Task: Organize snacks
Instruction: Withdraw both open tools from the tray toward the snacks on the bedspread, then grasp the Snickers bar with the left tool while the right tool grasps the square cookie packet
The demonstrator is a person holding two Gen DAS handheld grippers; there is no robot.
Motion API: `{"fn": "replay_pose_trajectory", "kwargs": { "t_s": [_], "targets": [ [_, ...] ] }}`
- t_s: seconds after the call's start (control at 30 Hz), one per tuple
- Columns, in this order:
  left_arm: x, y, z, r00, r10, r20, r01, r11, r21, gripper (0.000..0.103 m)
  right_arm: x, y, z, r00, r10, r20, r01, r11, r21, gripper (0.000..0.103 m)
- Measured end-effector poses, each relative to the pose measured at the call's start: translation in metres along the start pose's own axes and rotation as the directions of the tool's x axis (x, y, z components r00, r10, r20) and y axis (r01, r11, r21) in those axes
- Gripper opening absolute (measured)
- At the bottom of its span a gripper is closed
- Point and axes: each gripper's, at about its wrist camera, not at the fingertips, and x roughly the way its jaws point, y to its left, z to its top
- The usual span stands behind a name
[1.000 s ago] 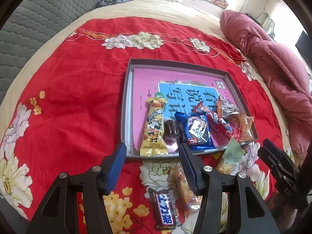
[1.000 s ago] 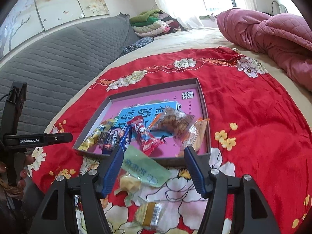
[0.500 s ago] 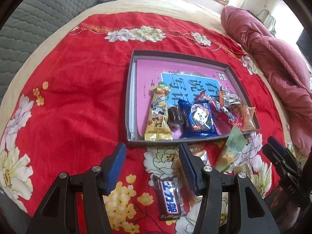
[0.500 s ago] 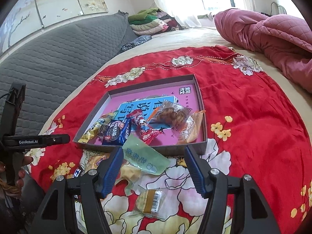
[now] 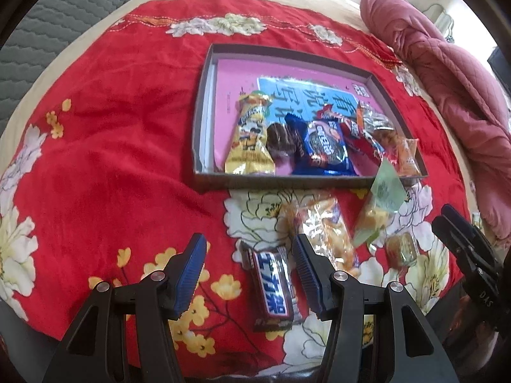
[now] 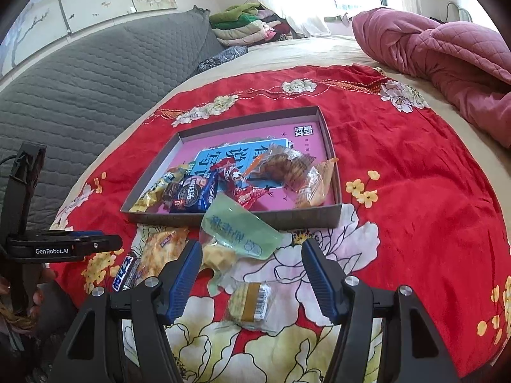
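Since the earlier frame both grippers have drawn back toward the near edge of the bed, so the tray point(image 5: 289, 184) sits farther up in each view and more of the loose snacks in front of it shows. The left gripper point(image 5: 247, 269) hovers over the red floral blanket point(image 5: 111, 159) with its jaws spread wide and holding nothing; the chocolate bar point(image 5: 274, 290) lies on the blanket between its fingers, lengthwise toward the tray. Just beside it, toward the right, lies a clear crinkled snack bag point(image 5: 322, 223), then a green-topped packet point(image 5: 381, 198) whose tip leans on the tray's near wall, and a small round cake in clear wrap point(image 5: 400, 249). The right gripper point(image 6: 252, 263) also has its jaws wide apart and empty; the small cake point(image 6: 250, 301) lies between its fingers and the green-topped packet point(image 6: 238, 229) just beyond them. Inside the tray, along its near wall, lie a yellow packet point(image 5: 250, 137), a dark chocolate piece point(image 5: 281, 142), a blue cookie pack point(image 5: 325, 146), a red wrapper point(image 5: 357, 131) and orange-toned clear bags point(image 5: 399, 150) in the near right corner, all on a pink and blue printed sheet point(image 5: 233, 73). A pink quilt point(image 6: 447, 51) lies bunched at the bed's far right edge.
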Motion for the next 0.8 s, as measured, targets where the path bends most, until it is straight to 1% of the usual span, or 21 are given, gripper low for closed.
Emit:
{"fn": "replay_pose_trajectory", "kwargs": {
  "t_s": [0.5, 0.7, 0.8],
  "targets": [
    [0.016, -0.009, -0.02, 0.997, -0.004, -0.079, 0.005, 1.0, 0.011, 0.058, 0.007, 0.003, -0.009, 0.998, -0.003, -0.066, 0.002, 1.0, -0.009, 0.064],
    [0.02, -0.011, -0.022, 0.996, 0.004, -0.091, -0.003, 1.0, 0.012, 0.058, 0.014, 0.011, -0.013, 0.994, -0.006, -0.107, 0.002, 0.999, -0.043, 0.064],
    [0.023, -0.01, -0.023, 0.995, 0.003, -0.1, -0.002, 1.0, 0.011, 0.058, 0.019, 0.01, -0.016, 0.991, -0.004, -0.135, -0.001, 0.999, -0.04, 0.064]
  ]
}}
